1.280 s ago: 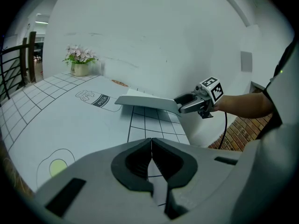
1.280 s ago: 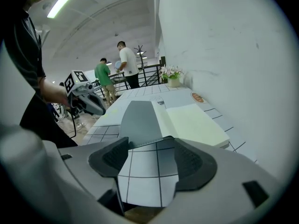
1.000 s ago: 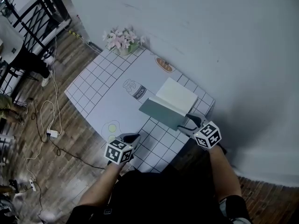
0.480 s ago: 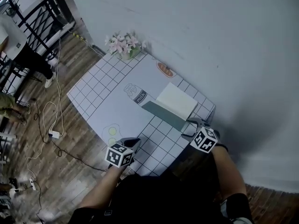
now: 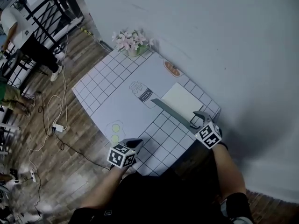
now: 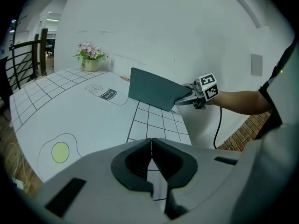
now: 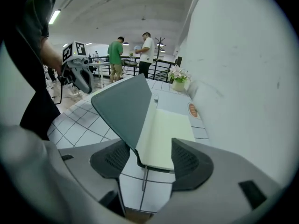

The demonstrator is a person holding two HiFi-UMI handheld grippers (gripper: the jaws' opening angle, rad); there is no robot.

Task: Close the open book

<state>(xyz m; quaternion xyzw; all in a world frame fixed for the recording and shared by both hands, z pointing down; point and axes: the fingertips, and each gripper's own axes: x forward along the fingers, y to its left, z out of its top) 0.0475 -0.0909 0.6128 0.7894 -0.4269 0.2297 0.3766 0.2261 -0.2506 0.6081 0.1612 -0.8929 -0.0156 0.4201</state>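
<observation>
- The book (image 5: pixel 181 98) lies at about 1 o'clock from me on the table (image 5: pixel 107 92), close to the wall. Its dark cover (image 7: pixel 122 110) stands near upright over the pale pages.
- My right gripper (image 7: pixel 145 158) has its jaws apart. The cover's near corner stands between the pads (image 7: pixel 110 158), and nothing is clamped.
- My left gripper (image 6: pixel 150 164) is pressed together and empty, at about 7 o'clock from the book.
- Risk: with no grip on it, the cover could tip back toward 9 o'clock and fall open. A push low at the corner might skid the whole book.
- I can't tell whether the cover touches a pad. In the left gripper view the cover hides the pages.
</observation>
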